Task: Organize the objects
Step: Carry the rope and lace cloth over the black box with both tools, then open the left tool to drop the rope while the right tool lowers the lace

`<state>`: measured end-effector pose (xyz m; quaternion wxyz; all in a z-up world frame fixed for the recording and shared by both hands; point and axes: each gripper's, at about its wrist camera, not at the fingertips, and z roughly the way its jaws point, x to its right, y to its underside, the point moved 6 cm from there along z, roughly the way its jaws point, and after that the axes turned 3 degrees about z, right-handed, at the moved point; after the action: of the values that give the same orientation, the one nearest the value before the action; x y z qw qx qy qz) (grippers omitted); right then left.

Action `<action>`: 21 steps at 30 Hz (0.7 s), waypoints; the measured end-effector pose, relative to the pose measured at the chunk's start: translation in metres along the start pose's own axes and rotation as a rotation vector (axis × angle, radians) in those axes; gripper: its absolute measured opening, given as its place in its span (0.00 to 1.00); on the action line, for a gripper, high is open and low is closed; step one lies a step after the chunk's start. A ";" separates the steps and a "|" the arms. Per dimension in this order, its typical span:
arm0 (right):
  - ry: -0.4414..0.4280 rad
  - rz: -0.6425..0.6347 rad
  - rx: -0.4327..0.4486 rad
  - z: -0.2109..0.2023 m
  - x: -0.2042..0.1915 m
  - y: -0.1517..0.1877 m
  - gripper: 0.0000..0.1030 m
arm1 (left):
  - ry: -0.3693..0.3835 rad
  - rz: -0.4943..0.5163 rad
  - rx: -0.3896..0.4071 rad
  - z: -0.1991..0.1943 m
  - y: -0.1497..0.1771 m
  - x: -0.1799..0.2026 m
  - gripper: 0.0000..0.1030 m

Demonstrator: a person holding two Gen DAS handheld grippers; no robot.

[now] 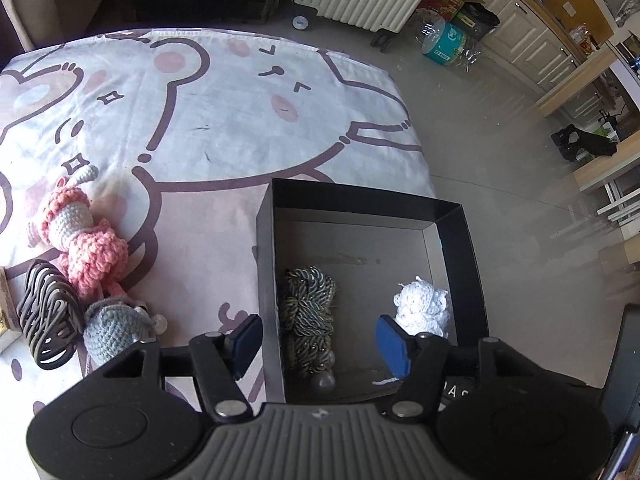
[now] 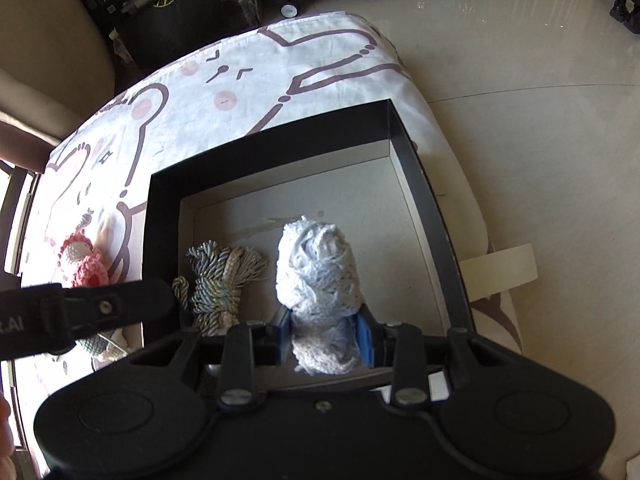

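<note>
White crocheted yarn [image 2: 318,264] sits clamped in the right hand-held gripper [image 2: 325,338], low inside the black box [image 2: 394,128] (its sorting bin, apparently). The left hand-held gripper [image 1: 320,346] hangs apart, empty, above the twisted cord bundle [image 1: 308,308] already lying inside.
</note>
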<state>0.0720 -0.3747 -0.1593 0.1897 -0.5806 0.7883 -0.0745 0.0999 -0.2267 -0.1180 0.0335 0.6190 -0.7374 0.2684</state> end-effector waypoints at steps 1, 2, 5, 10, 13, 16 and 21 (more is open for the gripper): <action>-0.002 0.004 -0.002 0.001 -0.001 0.000 0.33 | -0.003 -0.003 0.001 -0.001 0.000 -0.002 0.62; -0.009 0.015 -0.005 0.002 -0.001 0.000 0.33 | -0.009 -0.003 0.003 -0.002 -0.001 -0.003 0.62; -0.028 0.045 -0.011 0.004 -0.002 -0.001 0.33 | -0.014 0.007 0.004 -0.004 -0.002 -0.005 0.62; -0.073 0.074 -0.031 0.011 -0.008 0.002 0.38 | -0.017 0.021 0.007 -0.006 -0.002 -0.006 0.62; -0.092 0.065 -0.043 0.012 -0.011 0.005 0.51 | -0.017 0.030 0.008 -0.006 -0.002 -0.006 0.62; -0.081 0.085 -0.015 0.006 -0.009 0.001 0.51 | -0.019 0.036 0.010 -0.006 -0.002 -0.005 0.62; -0.088 0.132 0.012 0.000 -0.003 -0.003 0.43 | -0.024 0.044 0.009 -0.006 -0.001 -0.004 0.62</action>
<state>0.0756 -0.3732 -0.1573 0.2324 -0.5289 0.8152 -0.0410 0.0999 -0.2207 -0.1140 0.0158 0.6061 -0.7498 0.2649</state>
